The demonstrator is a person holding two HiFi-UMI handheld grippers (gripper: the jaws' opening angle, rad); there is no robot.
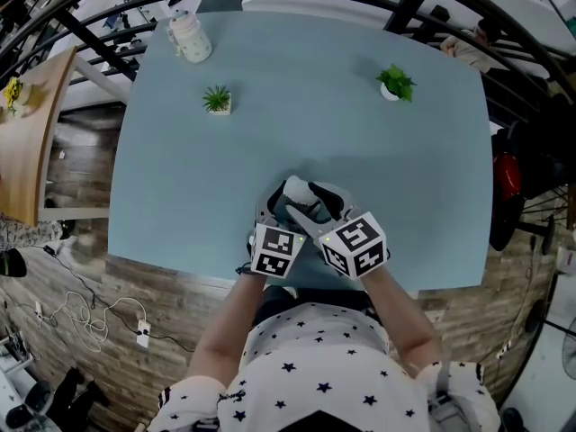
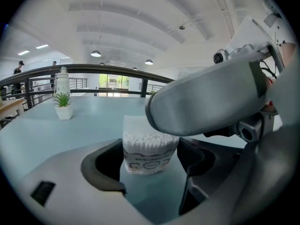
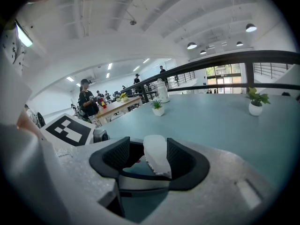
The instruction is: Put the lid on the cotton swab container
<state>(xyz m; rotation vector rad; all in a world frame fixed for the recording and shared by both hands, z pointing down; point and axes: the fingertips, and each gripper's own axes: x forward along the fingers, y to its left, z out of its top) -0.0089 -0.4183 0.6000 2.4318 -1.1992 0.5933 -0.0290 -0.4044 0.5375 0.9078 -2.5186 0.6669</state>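
Pale blue table top (image 1: 180,169) in a bright railed hall, I am holding both grippers near its front edge, left gripper (image 2: 151,168) clamping the upright clear cotton swab container (image 2: 149,146), right gripper (image 3: 147,158) pinching the translucent white lid (image 3: 156,153) edgewise.

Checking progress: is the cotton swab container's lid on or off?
Off: swab tips show in the open cotton swab container; the right gripper holds the lid.

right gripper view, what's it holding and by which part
The lid, standing edge-on between the jaws of the right gripper. It is pinched by its lower part, and its top edge sticks out past them.
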